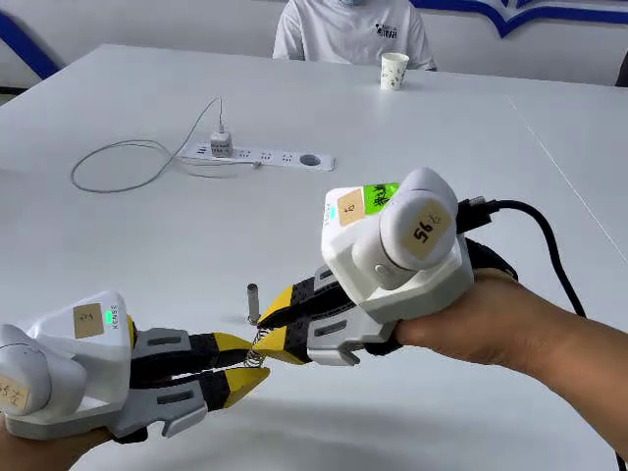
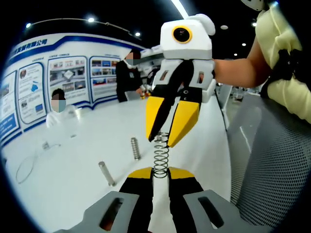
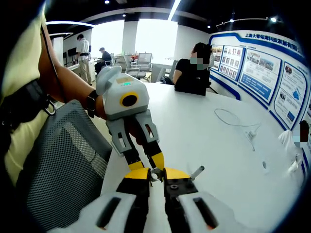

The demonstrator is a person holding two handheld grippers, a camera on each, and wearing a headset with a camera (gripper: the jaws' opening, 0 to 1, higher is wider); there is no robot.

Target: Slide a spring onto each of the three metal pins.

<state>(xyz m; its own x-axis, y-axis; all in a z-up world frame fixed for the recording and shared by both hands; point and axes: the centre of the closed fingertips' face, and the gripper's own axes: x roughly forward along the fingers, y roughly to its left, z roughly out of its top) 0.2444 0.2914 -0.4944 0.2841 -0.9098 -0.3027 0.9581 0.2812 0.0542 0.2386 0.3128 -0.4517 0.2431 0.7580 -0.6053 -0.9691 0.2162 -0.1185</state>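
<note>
One spring (image 2: 160, 155) is where it's all at: it's up off the worktop (image 1: 442, 177), strung between the two tools. The left tongs (image 2: 160, 174) are pinched on its near end and the right tongs (image 2: 164, 138) are nipped onto the far end. So both pairs are pressed in on the same spring, tips nearly meeting.

In the head view the left tongs reach in from 9 o'clock and the right tongs from 2 o'clock, with a hand (image 1: 491, 324) wrapped round the right tool.

In the left gripper view, roughly 9 o'clock of the spring, two pins stand on the worktop. The wrapped pin (image 2: 135, 148), closer in, looks to have coils round it. The bare pin (image 2: 106, 173) sits further out the same way.

Back in the head view, well apart from the spring:
- A power strip (image 1: 265, 155) lies at 12 o'clock.
- Its white cable (image 1: 108, 157) loops off toward 11 o'clock.
- A paper cup (image 1: 393, 71) stands at 1 o'clock near the far edge.
- A person (image 1: 348, 29) is seated just behind the cup.
</note>
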